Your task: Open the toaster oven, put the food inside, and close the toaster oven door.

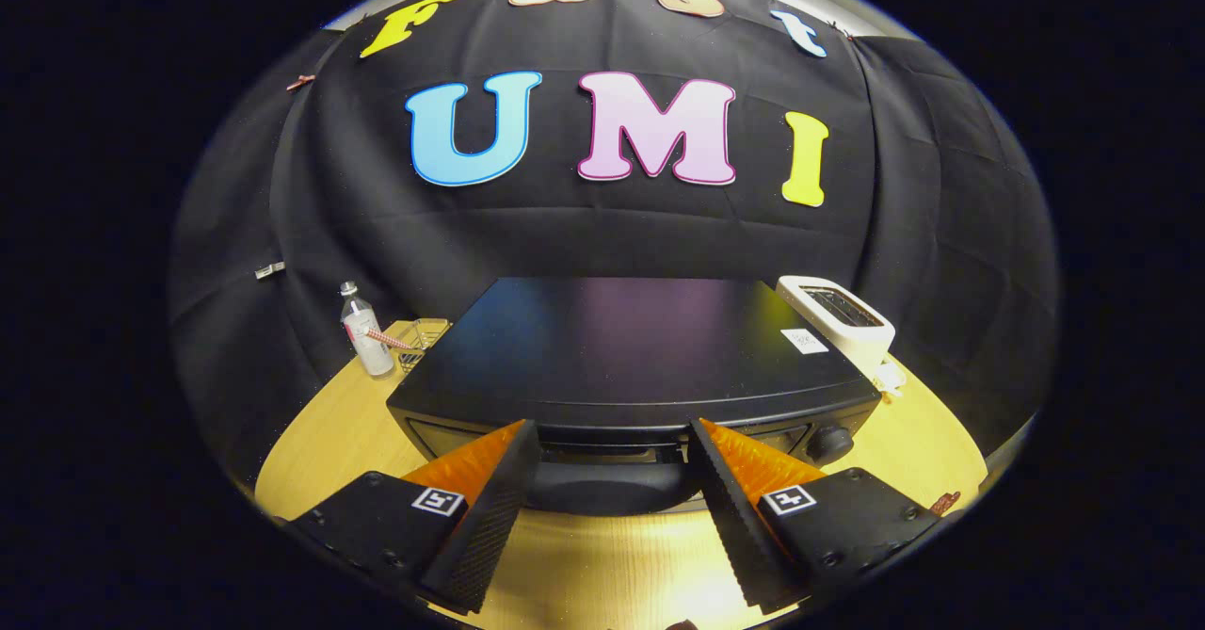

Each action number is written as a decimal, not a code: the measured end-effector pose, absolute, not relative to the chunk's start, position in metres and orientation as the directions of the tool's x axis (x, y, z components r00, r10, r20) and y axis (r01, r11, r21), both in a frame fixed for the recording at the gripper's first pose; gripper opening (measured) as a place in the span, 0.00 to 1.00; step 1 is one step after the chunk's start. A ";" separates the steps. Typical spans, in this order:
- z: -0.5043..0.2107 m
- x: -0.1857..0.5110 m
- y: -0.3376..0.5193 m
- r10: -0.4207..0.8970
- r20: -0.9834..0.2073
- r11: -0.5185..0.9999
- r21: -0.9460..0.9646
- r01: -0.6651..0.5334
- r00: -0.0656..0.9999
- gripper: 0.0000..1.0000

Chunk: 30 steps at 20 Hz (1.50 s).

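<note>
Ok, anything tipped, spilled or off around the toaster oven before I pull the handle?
Nothing stands out. The toaster oven sits square and closed, its handle between the open gripper fingers. The bottle and white toaster stand upright.

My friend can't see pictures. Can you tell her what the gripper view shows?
The tool is open, its two fingers on either side of the dark handle of a black toaster oven whose door is shut. The oven sits on a wooden table, with a clear bottle and small wire basket behind it on one side and a white toaster on the other.
</note>
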<state>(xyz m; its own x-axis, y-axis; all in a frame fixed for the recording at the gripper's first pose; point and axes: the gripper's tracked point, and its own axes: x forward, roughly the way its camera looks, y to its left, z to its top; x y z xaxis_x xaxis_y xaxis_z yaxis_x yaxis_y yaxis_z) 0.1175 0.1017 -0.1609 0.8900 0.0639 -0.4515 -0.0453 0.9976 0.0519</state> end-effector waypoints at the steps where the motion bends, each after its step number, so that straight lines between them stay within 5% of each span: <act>1: -0.162 0.114 0.102 0.068 -0.455 0.997 0.052 -0.050 0.888 0.99; 30: -0.282 -0.032 0.102 0.177 -0.623 0.977 0.017 -0.213 0.762 0.98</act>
<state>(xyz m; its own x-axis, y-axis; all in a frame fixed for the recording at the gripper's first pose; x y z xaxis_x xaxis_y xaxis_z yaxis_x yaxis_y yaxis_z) -0.0316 0.1015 -0.2816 0.7616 0.1772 -0.6234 -0.2132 0.9769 0.0172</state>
